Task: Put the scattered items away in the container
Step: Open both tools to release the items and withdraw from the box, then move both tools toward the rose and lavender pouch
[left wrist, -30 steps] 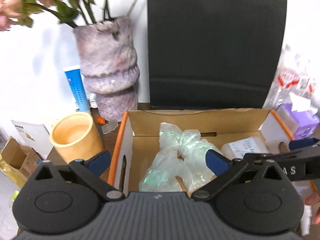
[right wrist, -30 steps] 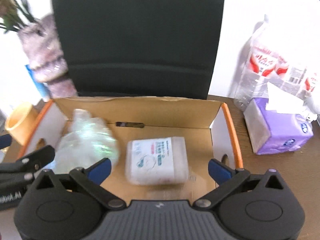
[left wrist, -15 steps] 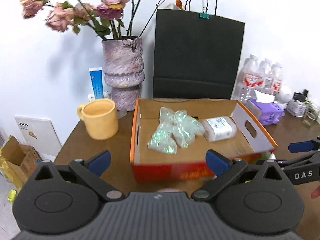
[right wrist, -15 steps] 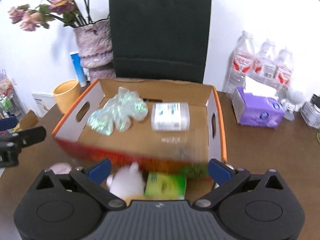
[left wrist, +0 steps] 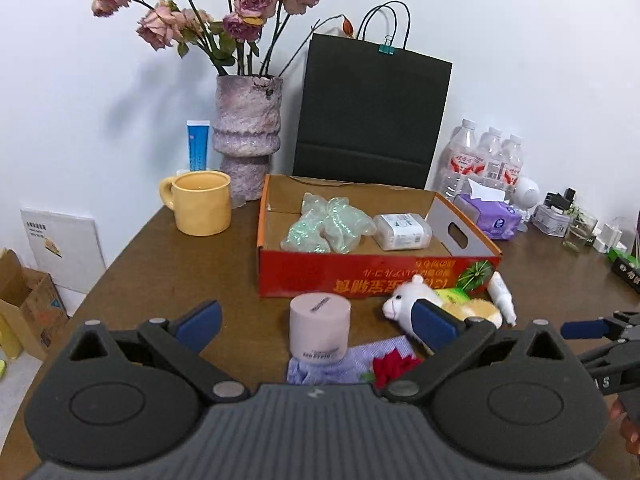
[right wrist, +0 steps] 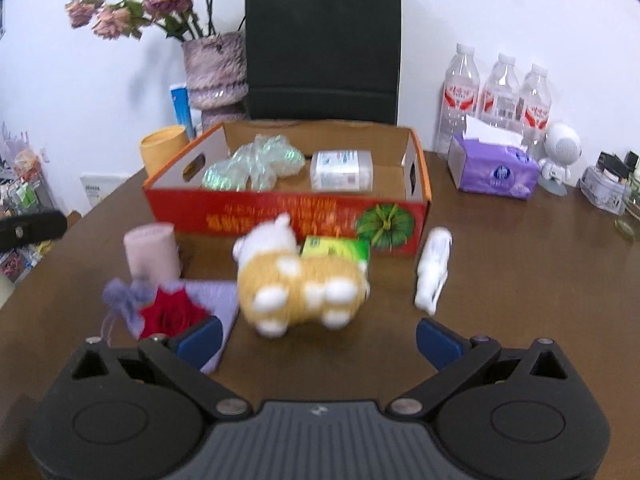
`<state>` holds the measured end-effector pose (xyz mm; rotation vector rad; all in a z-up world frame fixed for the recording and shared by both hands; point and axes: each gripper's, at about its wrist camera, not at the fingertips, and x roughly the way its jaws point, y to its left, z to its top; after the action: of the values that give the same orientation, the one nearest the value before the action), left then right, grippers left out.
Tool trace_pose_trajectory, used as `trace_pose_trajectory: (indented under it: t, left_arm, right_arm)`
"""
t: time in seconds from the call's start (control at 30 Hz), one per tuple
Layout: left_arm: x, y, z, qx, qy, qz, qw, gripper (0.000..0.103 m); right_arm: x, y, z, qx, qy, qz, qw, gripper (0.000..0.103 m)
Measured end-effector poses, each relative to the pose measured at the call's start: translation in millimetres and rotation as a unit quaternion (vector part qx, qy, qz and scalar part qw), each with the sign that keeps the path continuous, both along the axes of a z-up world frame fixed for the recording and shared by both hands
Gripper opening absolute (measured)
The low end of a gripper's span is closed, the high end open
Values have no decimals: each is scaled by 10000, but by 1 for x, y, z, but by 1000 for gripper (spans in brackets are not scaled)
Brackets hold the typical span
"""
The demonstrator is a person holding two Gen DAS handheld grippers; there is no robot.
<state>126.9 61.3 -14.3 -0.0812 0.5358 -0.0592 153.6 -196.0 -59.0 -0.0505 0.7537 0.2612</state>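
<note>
A red cardboard box [left wrist: 376, 276] [right wrist: 280, 216] stands on the brown table and holds a crumpled clear plastic bag [left wrist: 328, 230] [right wrist: 256, 160] and a white wipes pack [left wrist: 402, 232] [right wrist: 342, 170]. In front of it lie a pink jar [left wrist: 320, 330] [right wrist: 152, 250], a yellow-and-white plush toy [right wrist: 300, 284] [left wrist: 404, 306], a green packet [right wrist: 336, 250], a white tube [right wrist: 434, 268] [left wrist: 502, 296], and a lilac pouch with a red flower [right wrist: 176, 314] [left wrist: 394, 366]. My left gripper [left wrist: 316, 326] is open and empty behind the jar. My right gripper [right wrist: 318, 338] is open and empty behind the plush.
A yellow mug [left wrist: 202, 202], a purple vase of dried roses [left wrist: 246, 140], a black paper bag [left wrist: 370, 114], water bottles [right wrist: 498, 88], a purple tissue pack [right wrist: 494, 168] and small desk items [left wrist: 556, 216] ring the box. The table edge drops off at left.
Both grippers have pulled back and up from over the box. The scattered items in front of the box have come into view. Both stay open and empty.
</note>
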Motion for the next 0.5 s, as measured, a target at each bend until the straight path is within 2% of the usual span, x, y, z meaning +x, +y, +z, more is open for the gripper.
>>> trace_pose_trajectory:
  t: [0.13, 0.3, 0.5]
  left_arm:
    - [-16, -9, -11, 255, -61, 82, 9996, 103]
    - [-31, -10, -24, 90, -21, 83, 9999, 103]
    - [-44, -10, -32, 128, -63, 227, 9996, 103]
  right_arm:
    - [-20, -1, -12, 12, -95, -22, 10000, 103]
    - [-35, -2, -24, 186, -140, -107, 9997, 103]
    - [-49, -5, -33, 324, -238, -251, 9989, 103]
